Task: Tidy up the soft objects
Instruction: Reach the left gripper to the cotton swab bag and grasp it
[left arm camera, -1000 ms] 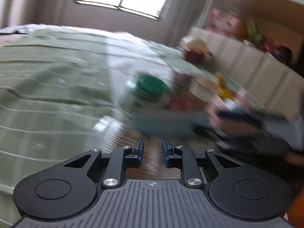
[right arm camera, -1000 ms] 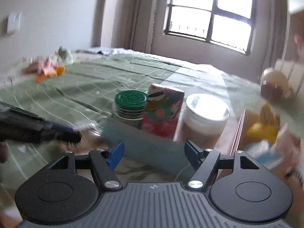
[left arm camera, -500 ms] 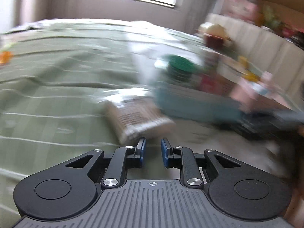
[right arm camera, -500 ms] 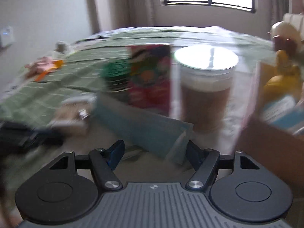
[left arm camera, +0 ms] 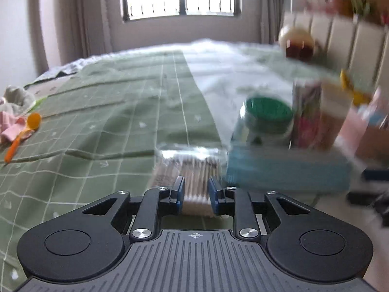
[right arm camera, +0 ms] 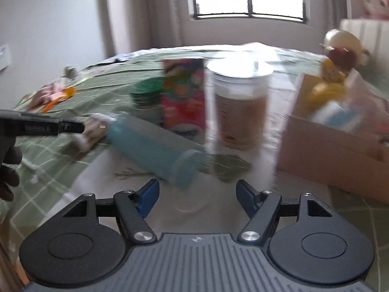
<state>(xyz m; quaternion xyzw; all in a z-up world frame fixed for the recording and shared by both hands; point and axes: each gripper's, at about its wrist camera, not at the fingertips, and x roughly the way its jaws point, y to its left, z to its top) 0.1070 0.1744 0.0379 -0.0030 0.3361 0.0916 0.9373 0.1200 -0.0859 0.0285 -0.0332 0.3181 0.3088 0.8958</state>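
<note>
Left gripper (left arm camera: pixel 195 193) clamps a swab pack (left arm camera: pixel 188 168) over the green bedsheet (left arm camera: pixel 102 121) | blue pack (right arm camera: pixel 155 149) lies just beside it, before jars | right gripper (right arm camera: pixel 197 198) hovers agape above blue pack | carton (right arm camera: pixel 340 150) at right

Black claw (left arm camera: pixel 194 194) body, blue pads (right arm camera: pixel 147 196), silver screws, seemingly ribbed grey base.

An orange spoon (left arm camera: pixel 23 133) lies on the bedspread (left arm camera: pixel 97 121) (green, checked).

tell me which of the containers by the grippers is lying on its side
The blue tube, lying flat in front of the right gripper. The green-lidded jar, the colourful carton and the white-lidded jar behind it stand upright.
</note>
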